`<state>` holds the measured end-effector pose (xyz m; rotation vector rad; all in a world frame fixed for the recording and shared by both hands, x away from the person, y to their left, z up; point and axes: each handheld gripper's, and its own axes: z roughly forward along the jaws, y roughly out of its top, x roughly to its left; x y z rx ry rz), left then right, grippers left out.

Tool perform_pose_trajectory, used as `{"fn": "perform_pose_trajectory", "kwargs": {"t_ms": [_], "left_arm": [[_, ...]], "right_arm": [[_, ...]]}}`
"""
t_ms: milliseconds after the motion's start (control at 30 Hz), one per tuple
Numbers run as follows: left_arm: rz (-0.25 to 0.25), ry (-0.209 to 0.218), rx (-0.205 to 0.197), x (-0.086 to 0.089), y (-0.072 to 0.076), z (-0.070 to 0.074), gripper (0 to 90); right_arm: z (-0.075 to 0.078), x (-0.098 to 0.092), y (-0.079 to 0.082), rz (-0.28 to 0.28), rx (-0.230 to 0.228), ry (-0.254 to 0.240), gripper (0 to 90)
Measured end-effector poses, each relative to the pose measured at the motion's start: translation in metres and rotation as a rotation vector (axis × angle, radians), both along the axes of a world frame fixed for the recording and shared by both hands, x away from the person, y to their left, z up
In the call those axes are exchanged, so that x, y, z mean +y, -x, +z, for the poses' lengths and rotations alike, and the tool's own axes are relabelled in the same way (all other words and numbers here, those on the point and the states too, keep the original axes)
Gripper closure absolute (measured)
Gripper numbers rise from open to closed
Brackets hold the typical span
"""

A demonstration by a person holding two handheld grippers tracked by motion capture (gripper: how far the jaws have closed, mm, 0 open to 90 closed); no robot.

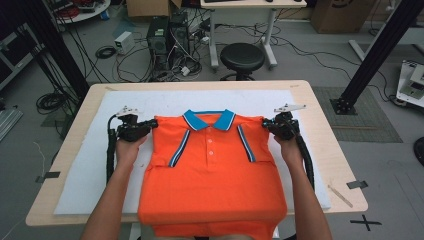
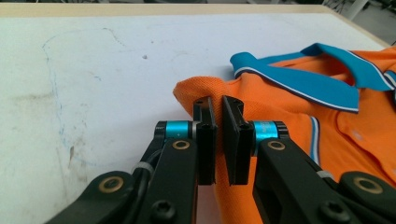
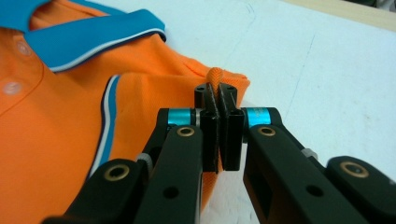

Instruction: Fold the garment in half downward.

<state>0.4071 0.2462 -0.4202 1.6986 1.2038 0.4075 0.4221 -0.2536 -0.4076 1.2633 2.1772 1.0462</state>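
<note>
Shirt, orange polo with blue collar, spread flat on white sheet mid-bench, hem over near edge. Left gripper, jaws pinching left shoulder corner. Right gripper, jaws pressed onto right shoulder corner, fabric bunched between pads.

Wooden table, white sheet, orange shirt

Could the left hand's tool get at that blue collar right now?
Probably not as things stand. The left gripper has its fingers clamped on the shoulder corner of the orange polo shirt. The blue collar lies uncovered nearby, so the way is free once it lets go.
</note>
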Motion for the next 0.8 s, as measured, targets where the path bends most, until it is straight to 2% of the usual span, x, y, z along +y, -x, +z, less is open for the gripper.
{"fn": "perform_pose_trajectory", "kwargs": {"t_ms": [67, 200, 367, 533, 800], "left_arm": [[-0.007, 0.014, -0.002, 0.002, 0.006, 0.001, 84.1], [-0.026, 0.014, -0.025, 0.002, 0.026, 0.006, 84.1], [-0.051, 0.020, -0.044, 0.001, 0.048, 0.006, 84.1], [-0.087, 0.035, -0.063, 0.002, 0.076, -0.001, 84.1], [-0.144, 0.010, -0.061, 0.006, 0.108, -0.014, 84.0]], "right_arm": [[0.003, -0.002, 0.007, 0.005, -0.008, -0.013, 89.0], [0.006, -0.005, 0.022, 0.026, -0.029, -0.032, 89.0], [0.002, -0.008, 0.044, 0.059, -0.047, -0.047, 89.0], [-0.004, -0.014, 0.069, 0.098, -0.058, -0.064, 88.9], [-0.017, -0.025, 0.108, 0.141, -0.059, -0.084, 88.9]]}}
